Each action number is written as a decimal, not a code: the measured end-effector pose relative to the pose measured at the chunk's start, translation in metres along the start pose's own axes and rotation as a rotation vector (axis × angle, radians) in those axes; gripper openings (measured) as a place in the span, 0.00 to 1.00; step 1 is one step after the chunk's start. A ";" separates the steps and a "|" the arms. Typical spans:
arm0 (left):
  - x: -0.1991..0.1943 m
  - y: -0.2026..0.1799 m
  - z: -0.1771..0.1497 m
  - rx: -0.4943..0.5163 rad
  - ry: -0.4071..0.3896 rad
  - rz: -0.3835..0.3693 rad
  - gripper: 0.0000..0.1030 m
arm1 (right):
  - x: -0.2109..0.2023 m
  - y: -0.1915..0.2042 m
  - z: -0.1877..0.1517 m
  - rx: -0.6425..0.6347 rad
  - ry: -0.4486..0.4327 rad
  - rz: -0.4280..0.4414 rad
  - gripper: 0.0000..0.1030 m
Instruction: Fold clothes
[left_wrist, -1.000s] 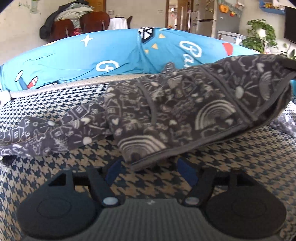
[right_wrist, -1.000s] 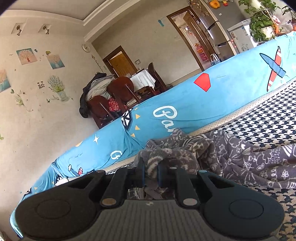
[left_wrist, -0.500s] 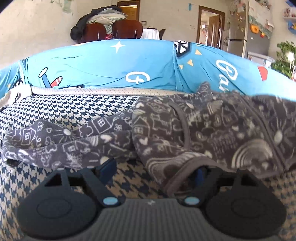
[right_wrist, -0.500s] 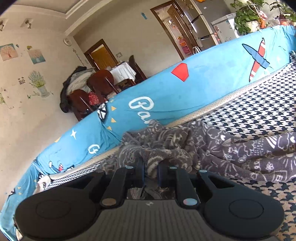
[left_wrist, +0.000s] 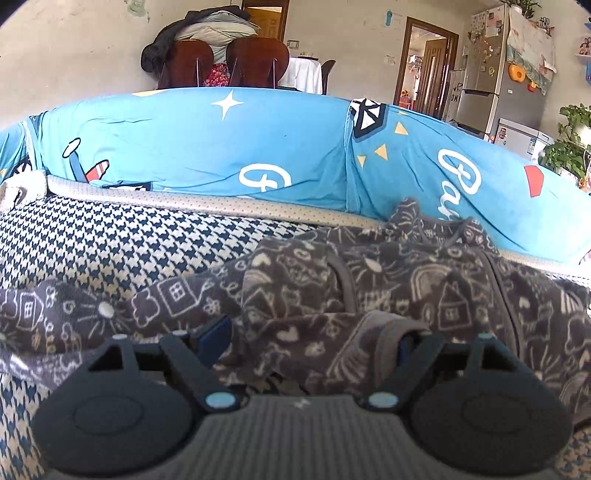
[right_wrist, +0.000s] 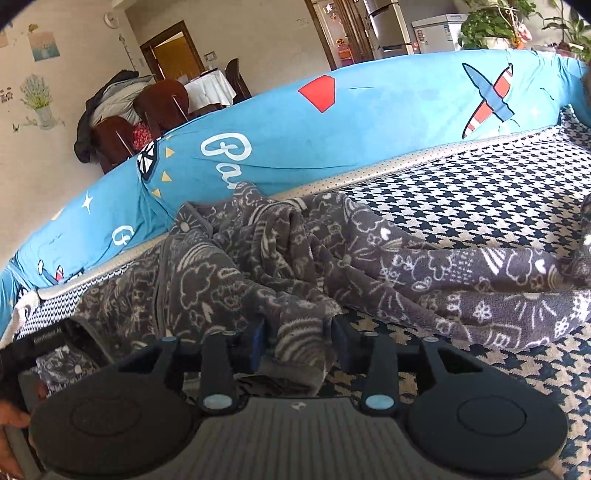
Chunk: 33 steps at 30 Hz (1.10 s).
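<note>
A grey fleece garment with white doodle print (left_wrist: 388, 295) lies crumpled on the houndstooth sofa seat (left_wrist: 122, 243). My left gripper (left_wrist: 310, 336) is open, its jaws wide apart, with a fold of the garment lying between them and over the right finger. In the right wrist view the same garment (right_wrist: 280, 258) spreads across the seat (right_wrist: 480, 192), one sleeve running right. My right gripper (right_wrist: 299, 343) is open, with a hanging fold of the garment between the fingers.
The blue printed sofa back (left_wrist: 258, 155) rises just behind the garment and also shows in the right wrist view (right_wrist: 332, 122). Wooden chairs piled with clothes (left_wrist: 221, 55) stand beyond it. The other gripper's body (right_wrist: 51, 347) shows at the lower left of the right wrist view.
My right gripper has opened and let go of the garment it held pinched. The garment has dropped flat onto the seat. My left gripper has moved in closer under the fabric.
</note>
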<state>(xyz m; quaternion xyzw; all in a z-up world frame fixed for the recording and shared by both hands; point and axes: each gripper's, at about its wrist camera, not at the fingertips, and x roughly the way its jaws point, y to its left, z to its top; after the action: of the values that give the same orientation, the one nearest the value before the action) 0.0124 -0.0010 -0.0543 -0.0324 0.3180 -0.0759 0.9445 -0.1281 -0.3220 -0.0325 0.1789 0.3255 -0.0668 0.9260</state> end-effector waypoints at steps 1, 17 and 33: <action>0.002 -0.001 0.003 0.000 0.001 0.000 0.80 | -0.002 -0.001 -0.001 -0.017 0.005 -0.002 0.44; 0.017 -0.002 0.011 -0.057 0.024 -0.001 0.80 | 0.015 0.024 -0.039 -0.357 0.163 0.010 0.59; -0.010 -0.004 0.007 -0.036 -0.107 0.061 0.60 | 0.018 0.027 -0.016 -0.152 -0.114 -0.123 0.13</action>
<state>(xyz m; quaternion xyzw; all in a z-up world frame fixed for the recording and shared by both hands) 0.0082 -0.0033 -0.0424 -0.0437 0.2693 -0.0394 0.9613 -0.1163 -0.2911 -0.0476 0.0838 0.2869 -0.1090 0.9481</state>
